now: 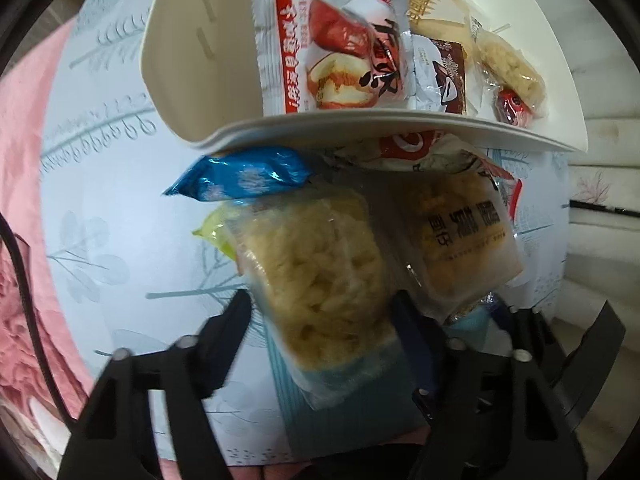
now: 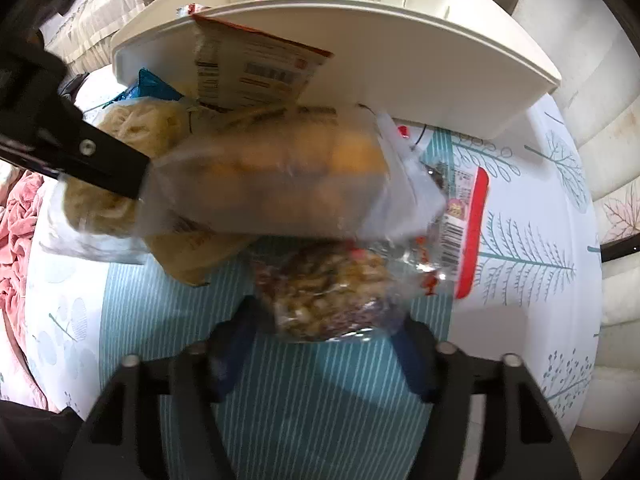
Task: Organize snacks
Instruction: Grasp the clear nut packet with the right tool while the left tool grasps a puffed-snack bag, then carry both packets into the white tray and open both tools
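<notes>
My left gripper (image 1: 320, 312) is clenched on a clear-wrapped pale yellow puffed rice cake (image 1: 320, 276), held just near of the cream plastic bin (image 1: 384, 130), which is already loaded with red-and-white snack packets (image 1: 320, 56). A shiny blue foil packet (image 1: 244, 176) lies to the left by the bin's rim. My right gripper (image 2: 324, 320) grips a clear bag of mixed nutty brittle (image 2: 320, 292) above the teal striped cloth (image 2: 160, 312).
</notes>
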